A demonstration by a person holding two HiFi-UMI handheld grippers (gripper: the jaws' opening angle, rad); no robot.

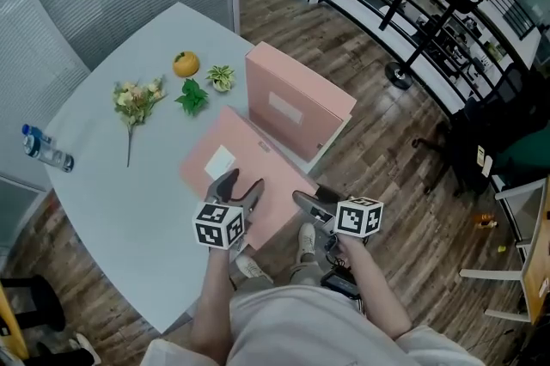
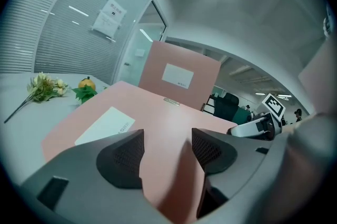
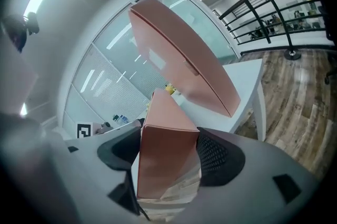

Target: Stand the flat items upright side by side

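One pink flat box stands upright on the table's far right side; it also shows as the upright box in both gripper views. A second pink box with a white label lies flat in front of it, its near end past the table's edge. My left gripper holds that near end at the left, and the flat box fills the gap between its pads. My right gripper grips the near right corner, where the box's end face sits tight between both pads.
An orange fruit, two leaf sprigs, a flower stem and a water bottle lie on the pale table to the left. Wood floor and a dark chair are to the right.
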